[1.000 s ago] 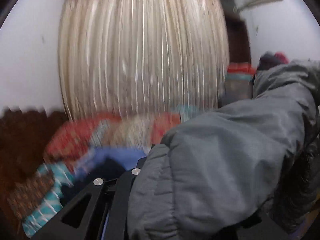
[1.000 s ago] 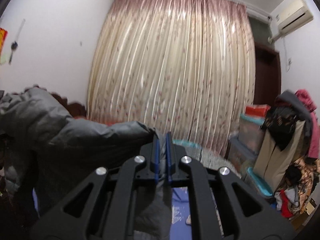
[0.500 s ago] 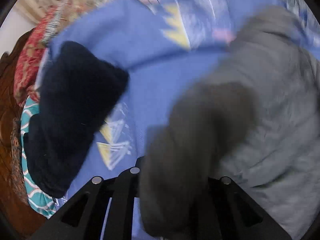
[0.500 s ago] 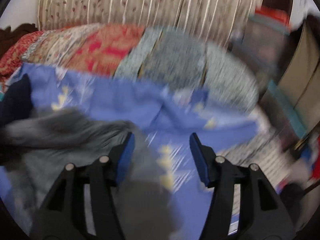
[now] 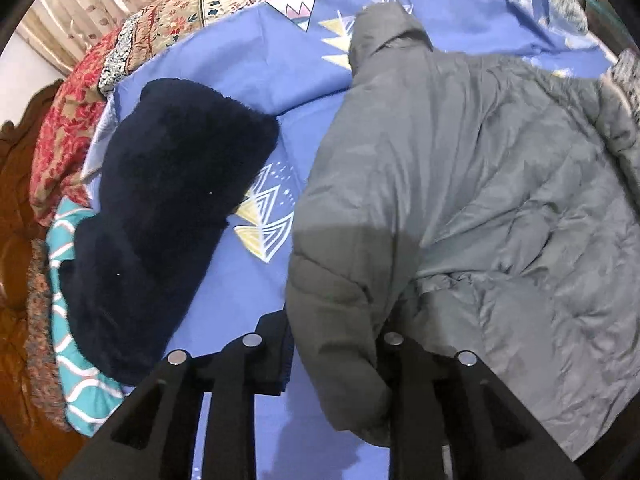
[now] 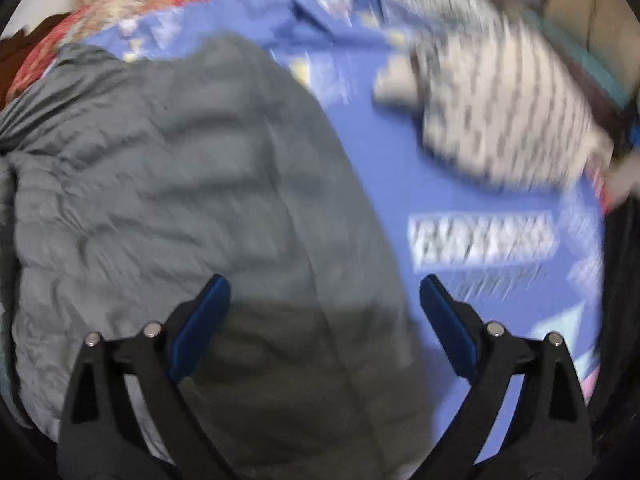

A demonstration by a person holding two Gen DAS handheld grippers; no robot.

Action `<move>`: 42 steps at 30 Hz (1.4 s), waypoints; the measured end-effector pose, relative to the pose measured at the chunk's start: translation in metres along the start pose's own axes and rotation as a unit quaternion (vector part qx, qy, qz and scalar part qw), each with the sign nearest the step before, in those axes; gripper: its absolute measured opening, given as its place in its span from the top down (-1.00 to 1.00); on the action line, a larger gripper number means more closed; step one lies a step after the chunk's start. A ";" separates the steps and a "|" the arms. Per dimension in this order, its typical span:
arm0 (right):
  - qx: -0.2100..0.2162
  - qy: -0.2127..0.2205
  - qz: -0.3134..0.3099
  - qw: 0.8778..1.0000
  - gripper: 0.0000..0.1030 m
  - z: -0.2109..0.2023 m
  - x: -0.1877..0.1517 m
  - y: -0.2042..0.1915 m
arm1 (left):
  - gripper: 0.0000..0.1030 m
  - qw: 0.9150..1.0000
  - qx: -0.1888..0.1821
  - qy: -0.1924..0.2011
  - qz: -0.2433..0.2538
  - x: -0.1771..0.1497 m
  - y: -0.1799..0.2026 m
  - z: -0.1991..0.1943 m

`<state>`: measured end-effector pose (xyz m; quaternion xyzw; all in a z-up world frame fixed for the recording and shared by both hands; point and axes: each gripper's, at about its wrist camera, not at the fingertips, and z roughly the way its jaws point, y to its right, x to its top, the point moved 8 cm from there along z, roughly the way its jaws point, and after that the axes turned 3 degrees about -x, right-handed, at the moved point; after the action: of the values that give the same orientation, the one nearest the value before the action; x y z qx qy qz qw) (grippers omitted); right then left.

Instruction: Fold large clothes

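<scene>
A grey padded jacket (image 5: 480,184) lies spread on a blue patterned bedsheet (image 5: 256,276), hood toward the far side. One sleeve end (image 5: 340,340) sits between the fingers of my left gripper (image 5: 320,332), which looks shut on it, though the sleeve hides the fingertips. In the right wrist view the jacket (image 6: 168,200) fills the left half. My right gripper (image 6: 322,312) is wide open and empty, hovering over the jacket's right edge; this view is motion-blurred.
A dark navy fleece garment (image 5: 160,216) lies left of the jacket. A grey-and-white patterned garment (image 6: 504,120) lies at the right. Floral quilts (image 5: 192,12) are piled at the far side, and a wooden bed frame (image 5: 16,216) runs along the left.
The jacket was held up in the air by both grippers and now lies on the bed. My right gripper has opened and let it go. Both cameras tilted down toward the bed.
</scene>
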<state>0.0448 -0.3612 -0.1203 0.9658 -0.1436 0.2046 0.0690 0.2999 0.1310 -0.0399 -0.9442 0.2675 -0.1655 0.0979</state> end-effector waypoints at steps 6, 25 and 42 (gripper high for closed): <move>-0.162 0.087 0.067 0.981 0.94 -0.045 0.026 0.084 | 0.09 0.999 0.016 -0.011 -0.043 0.069 -0.004 0.001; 0.247 0.081 -0.027 0.965 -0.37 -0.126 0.050 -0.178 | -0.32 0.998 0.016 -0.056 0.018 0.093 0.022 0.031; 0.296 0.027 -0.285 0.912 0.93 -0.183 0.045 -0.369 | -0.59 0.995 -0.016 -0.076 -0.060 0.096 -0.019 0.045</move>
<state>0.1278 0.0131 0.0368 0.9362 0.2065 0.2350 -0.1604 0.4024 0.0998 -0.0517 -0.9699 0.2044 -0.0946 0.0921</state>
